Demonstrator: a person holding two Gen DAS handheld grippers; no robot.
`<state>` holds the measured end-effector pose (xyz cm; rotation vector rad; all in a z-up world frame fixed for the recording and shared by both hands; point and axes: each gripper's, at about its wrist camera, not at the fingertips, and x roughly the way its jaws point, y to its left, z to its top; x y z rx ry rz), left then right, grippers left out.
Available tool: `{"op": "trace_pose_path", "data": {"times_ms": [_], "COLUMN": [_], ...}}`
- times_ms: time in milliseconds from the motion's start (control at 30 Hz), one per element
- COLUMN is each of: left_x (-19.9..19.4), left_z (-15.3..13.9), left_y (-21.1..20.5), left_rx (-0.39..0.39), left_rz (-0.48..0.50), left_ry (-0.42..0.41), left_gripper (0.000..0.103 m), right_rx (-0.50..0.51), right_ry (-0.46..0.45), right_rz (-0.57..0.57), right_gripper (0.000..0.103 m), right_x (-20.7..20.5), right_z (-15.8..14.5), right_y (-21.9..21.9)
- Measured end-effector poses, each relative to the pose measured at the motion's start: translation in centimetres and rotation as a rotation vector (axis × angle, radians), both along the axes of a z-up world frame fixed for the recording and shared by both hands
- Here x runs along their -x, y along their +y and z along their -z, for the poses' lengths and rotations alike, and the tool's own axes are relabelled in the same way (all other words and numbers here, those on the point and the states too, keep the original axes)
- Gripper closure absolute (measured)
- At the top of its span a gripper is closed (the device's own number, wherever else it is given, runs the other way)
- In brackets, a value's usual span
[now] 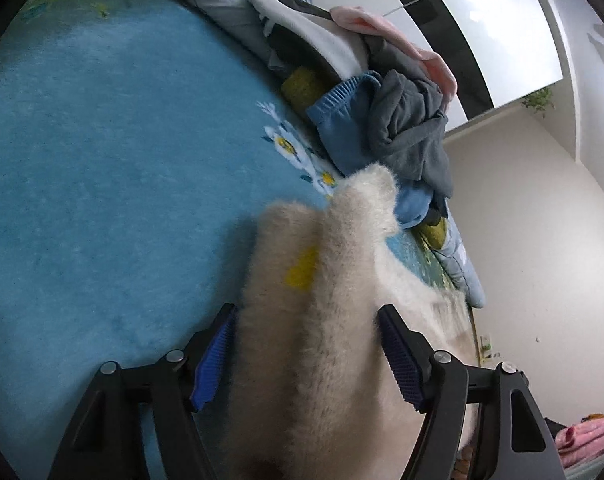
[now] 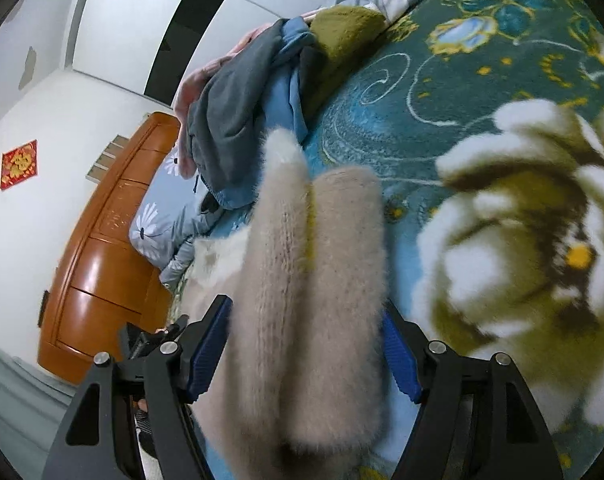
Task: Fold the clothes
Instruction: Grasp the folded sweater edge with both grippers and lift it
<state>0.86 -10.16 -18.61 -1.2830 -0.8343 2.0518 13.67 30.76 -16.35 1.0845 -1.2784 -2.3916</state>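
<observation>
I have the fluffy cream knitted garment bunched between the blue ribbed pads of both tools. The left hand-held gripper has its jaws set apart around a thick roll of the fabric; the pile fills the gap, so I read it as clamped on the garment rather than standing free, though the pads' contact is partly buried in fuzz. The right hand-held gripper shows the same: two soft ridges of the cream knit run up between its fingers, pressed from both sides.

The garment hangs or drapes forward from both grips over the blue-green floral plush blanket on the bed, its far end reaching toward the heap of crumpled clothes near the bed's edge. That heap holds a grey piece, a blue piece with a ribbed cuff, something olive and something pink, all rumpled and none squared up. In the right view the same pile lies just beyond the cream knit, with a wooden chest of drawers past the bed.

My judgement: the cream piece is in hand mid-handling, gathered rather than flat, so I cannot tell whether it is being lifted to spread or brought together in a fold. The heap plainly remains unfolded. I see no neat stack in either view.
</observation>
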Motion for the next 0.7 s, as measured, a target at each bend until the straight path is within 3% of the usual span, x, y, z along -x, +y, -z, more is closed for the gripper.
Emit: {"op": "trace_pose_path", "data": {"times_ms": [267, 333, 400, 500, 700], "left_x": [-0.1, -0.5, -0.9, -1.6, -4.3], "left_z": [-0.1, -0.2, -0.4, -1.2, -4.7], "left_y": [0.9, 0.7, 0.5, 0.7, 2.2], "left_rx": [0.002, 0.006, -0.001, 0.010, 0.031], "left_rz": [0.018, 0.012, -0.004, -0.027, -0.002], "left_ry": [0.007, 0.010, 0.013, 0.017, 0.067], "left_gripper": [0.035, 0.042, 0.050, 0.056, 0.061], "right_rx": [-0.016, -0.005, 0.026, 0.073, 0.132], "right_ry": [-0.005, -0.001, -0.007, 0.005, 0.052], "right_rz": [0.011, 0.015, 0.031, 0.044, 0.051], "right_gripper": [0.029, 0.033, 0.049, 0.061, 0.066], "right_x": [1.8, 1.5, 1.5, 1.1, 0.1], "right_z": [0.4, 0.4, 0.6, 0.2, -1.4], "right_y": [-0.7, -0.5, -0.3, 0.2, 1.5]}}
